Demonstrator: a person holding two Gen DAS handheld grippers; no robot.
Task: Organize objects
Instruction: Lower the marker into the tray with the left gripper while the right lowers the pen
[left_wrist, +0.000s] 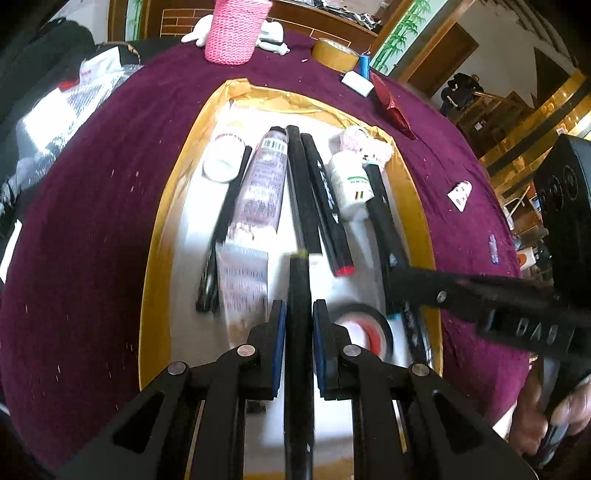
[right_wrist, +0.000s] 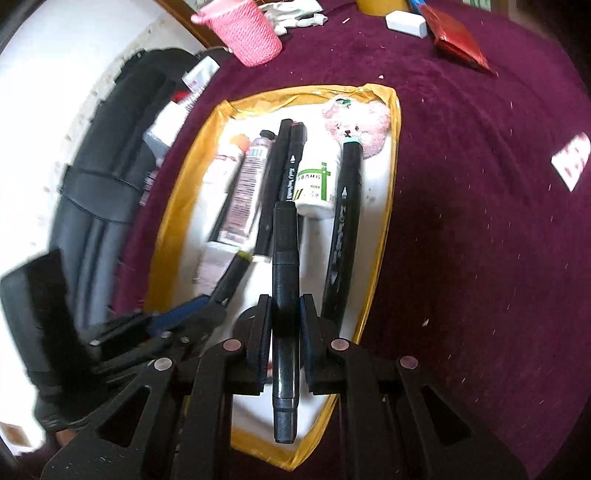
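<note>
A yellow-rimmed white tray (left_wrist: 155, 236) (right_wrist: 391, 206) on the maroon cloth holds several black markers, a purple-labelled tube (left_wrist: 264, 184) (right_wrist: 245, 192), a white bottle (left_wrist: 349, 181) (right_wrist: 316, 184), a pink bear (right_wrist: 364, 129) and a tape roll (left_wrist: 365, 328). My left gripper (left_wrist: 299, 321) is shut on a black marker with a yellow-green tip (left_wrist: 299, 295) over the tray. It also shows in the right wrist view (right_wrist: 231, 275). My right gripper (right_wrist: 284, 314) is shut on another black marker (right_wrist: 284, 258) above the tray's near right part. In the left view it reaches in from the right (left_wrist: 399, 284).
At the far end of the cloth stand a pink knitted cup (left_wrist: 234, 29) (right_wrist: 251, 33), a tape roll (left_wrist: 334, 53), a white eraser (left_wrist: 356, 83) (right_wrist: 406, 22) and a red packet (left_wrist: 391, 105) (right_wrist: 461, 44). A white card (left_wrist: 460, 194) lies right of the tray. Bags (right_wrist: 110, 192) lie left.
</note>
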